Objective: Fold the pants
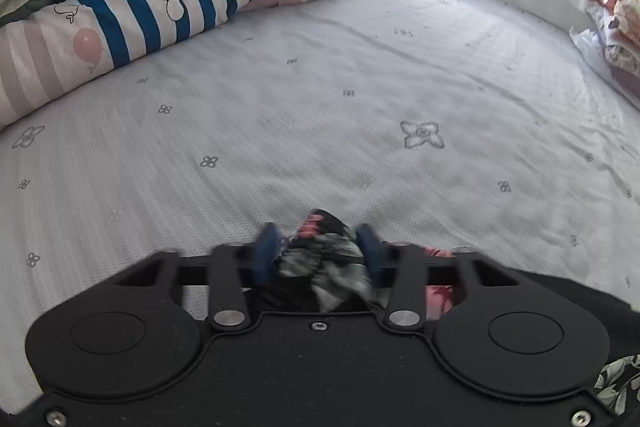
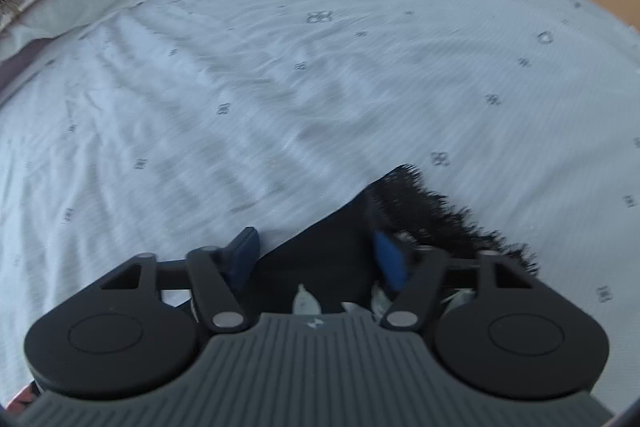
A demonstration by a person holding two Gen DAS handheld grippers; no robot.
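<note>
Step in hand, by my reading: taking hold of the pants at two points before the first fold. Next move likely calls for lifting both held parts together, kept level, and carrying them over the rest of the cloth.

Left gripper (image 1: 318,247): jaws narrowed, bunched floral fabric of the pants (image 1: 332,263) pinched between blue pads, at 6 o'clock on the bed sheet (image 1: 360,87).

Right gripper (image 2: 316,253): jaws part open; black fringed edge lies between and toward 1 o'clock; right pad touches cloth, left pad clear, so grip not yet made
</note>
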